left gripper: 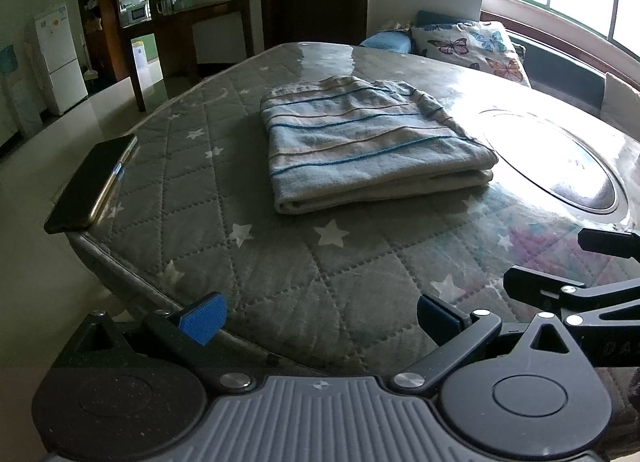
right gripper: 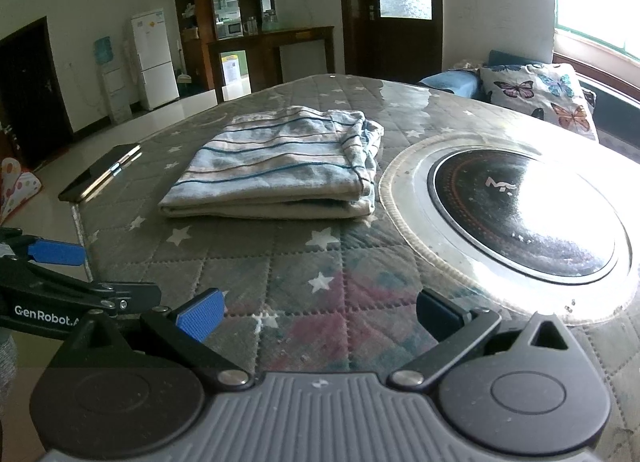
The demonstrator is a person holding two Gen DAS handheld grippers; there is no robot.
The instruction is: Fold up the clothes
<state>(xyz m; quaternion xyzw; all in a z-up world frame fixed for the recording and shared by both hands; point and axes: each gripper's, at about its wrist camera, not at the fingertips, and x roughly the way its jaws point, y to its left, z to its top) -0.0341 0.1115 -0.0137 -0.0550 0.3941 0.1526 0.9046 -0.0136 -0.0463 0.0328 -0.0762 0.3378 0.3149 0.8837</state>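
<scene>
Striped garment (left gripper: pixel 372 142) lies folded into a thick rectangle on the counter (left gripper: pixel 280 270), mid-surface, well ahead of both my claws. Its long axis runs approx. left-right across my view, the blue and tan stripes going the same way; the folded edge faces me, the bunched, looser end sits on the right, nearest the hob (right gripper: pixel 524 214). Hob is a black round plate set in the counter w/ a pale ring around it; a white mark like "M" shows on it, rest lost in glare. Phone (left gripper: pixel 92 182) lies at the counter's left edge, apart from the garment, overhanging a bit. My left claw (left gripper: pixel 320 318) is wide, nothing btwn the blue pads, hovering over the near quilted, star-print cover. My right claw (right gripper: pixel 320 316) is equally wide and empty, also at the near edge. In the right view the left tool's side reads "GenRobot.A", cut off there. Butterfly pillow (right gripper: pixel 540 98) sits beyond the far right.
</scene>
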